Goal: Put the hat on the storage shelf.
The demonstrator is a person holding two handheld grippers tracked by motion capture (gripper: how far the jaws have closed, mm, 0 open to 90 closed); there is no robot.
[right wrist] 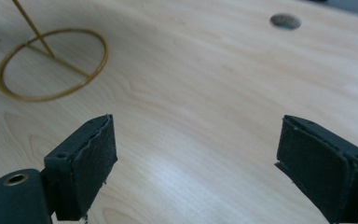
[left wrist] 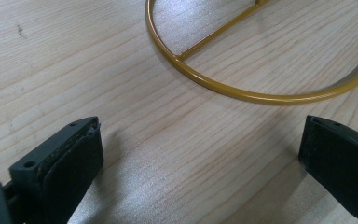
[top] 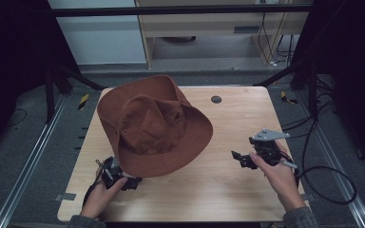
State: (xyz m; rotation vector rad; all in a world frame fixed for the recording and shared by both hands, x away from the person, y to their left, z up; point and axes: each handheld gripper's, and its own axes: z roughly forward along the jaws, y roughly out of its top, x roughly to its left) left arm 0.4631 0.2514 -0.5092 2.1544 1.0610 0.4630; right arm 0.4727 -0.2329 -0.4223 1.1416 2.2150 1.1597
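A brown wide-brimmed hat (top: pixel 152 126) sits raised over the left half of the wooden table (top: pixel 228 190). It rests on a gold wire stand, whose ring base (left wrist: pixel 242 91) lies on the wood with a thin rod (right wrist: pixel 32 28) rising from it. My left gripper (top: pixel 119 175) is at the front edge of the brim, partly hidden under it. In the left gripper view its jaws (left wrist: pixel 200 140) stand open just short of the ring, with nothing between them. My right gripper (top: pixel 237 159) hovers over bare wood to the right of the hat, open and empty (right wrist: pixel 196 149), facing the ring base (right wrist: pixel 51 95).
A small grey round grommet (top: pixel 216 99) is set in the table behind the hat, and it shows too in the right gripper view (right wrist: pixel 285 20). Black cables (top: pixel 332 175) trail off the table's right edge. Dark frame legs stand on the floor at both sides.
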